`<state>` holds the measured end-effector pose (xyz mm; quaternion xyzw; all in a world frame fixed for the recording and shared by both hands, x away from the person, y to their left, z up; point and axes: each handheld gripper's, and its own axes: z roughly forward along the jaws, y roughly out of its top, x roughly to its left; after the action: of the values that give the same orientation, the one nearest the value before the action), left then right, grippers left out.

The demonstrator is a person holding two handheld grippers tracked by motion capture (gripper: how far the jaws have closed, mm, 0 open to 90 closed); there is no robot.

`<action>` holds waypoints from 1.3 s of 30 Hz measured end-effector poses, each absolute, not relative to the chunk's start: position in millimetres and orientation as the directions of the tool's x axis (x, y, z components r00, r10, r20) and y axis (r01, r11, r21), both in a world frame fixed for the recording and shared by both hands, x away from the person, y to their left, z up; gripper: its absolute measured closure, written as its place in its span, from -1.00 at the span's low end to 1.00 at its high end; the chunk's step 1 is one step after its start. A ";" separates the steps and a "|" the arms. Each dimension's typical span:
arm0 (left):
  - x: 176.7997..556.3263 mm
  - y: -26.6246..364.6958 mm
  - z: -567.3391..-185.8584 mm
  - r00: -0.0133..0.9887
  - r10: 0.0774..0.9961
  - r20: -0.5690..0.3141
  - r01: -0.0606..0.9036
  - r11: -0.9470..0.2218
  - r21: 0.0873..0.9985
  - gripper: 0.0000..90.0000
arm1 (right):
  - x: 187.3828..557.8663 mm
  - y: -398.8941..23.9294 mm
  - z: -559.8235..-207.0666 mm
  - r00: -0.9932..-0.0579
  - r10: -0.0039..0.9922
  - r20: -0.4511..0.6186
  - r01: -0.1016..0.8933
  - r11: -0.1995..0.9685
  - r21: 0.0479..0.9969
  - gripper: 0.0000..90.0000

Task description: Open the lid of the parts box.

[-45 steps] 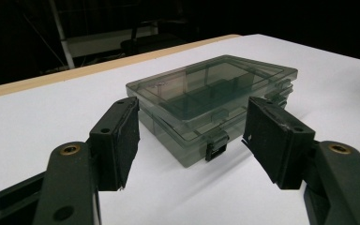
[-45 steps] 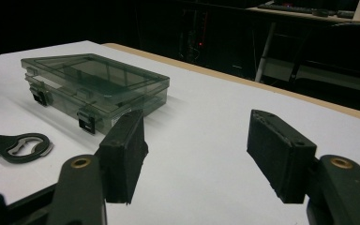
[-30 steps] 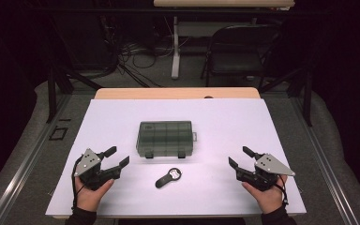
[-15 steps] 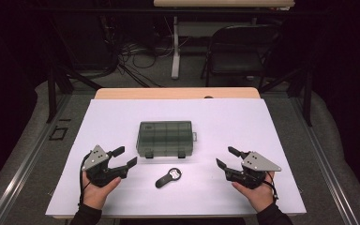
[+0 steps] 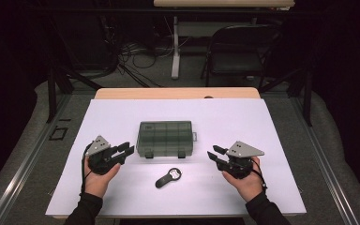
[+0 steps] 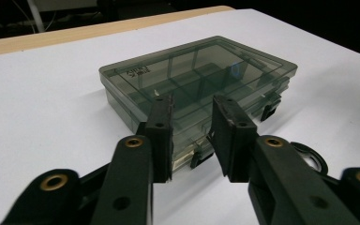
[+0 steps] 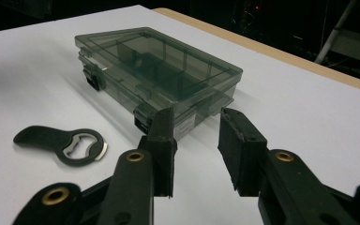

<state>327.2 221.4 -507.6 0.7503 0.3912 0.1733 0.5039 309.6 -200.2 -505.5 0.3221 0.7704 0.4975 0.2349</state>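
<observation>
A white table (image 5: 262, 122) carries a smoky, lidded box (image 5: 165, 138) at its middle; raised lettering on a lid corner in the left gripper view is too small to read. The left gripper (image 5: 124, 152) sits just left of the box, the right gripper (image 5: 214, 155) right of it and a little apart — both point inward at its ends. Each pair of jaws has just been closing and stands narrow, a gap left, nothing between. A black bottle opener (image 5: 168, 177) lies nearer the person, between the grippers — its metal mouth bears no legible mark.
</observation>
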 end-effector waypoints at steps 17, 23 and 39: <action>357.5 216.2 -490.8 0.614 0.781 -0.114 0.412 -0.194 0.890 0.58 | 346.5 -178.5 -490.8 -0.667 0.743 -0.059 0.252 0.300 0.920 0.44; 363.2 217.3 -501.6 0.612 0.781 -0.127 0.470 -0.230 0.852 0.91 | 360.1 -177.3 -496.4 -0.686 0.727 -0.026 0.286 0.302 0.909 0.88; 367.5 217.8 -532.7 0.602 0.791 -0.110 0.555 -0.315 0.770 1.00 | 369.5 -156.1 -539.5 -0.672 0.740 -0.039 0.395 0.402 0.826 1.00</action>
<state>367.5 217.8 -532.7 0.7977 0.4217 0.1453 0.4058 369.5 -156.1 -539.5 0.3494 0.8118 0.4205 0.2050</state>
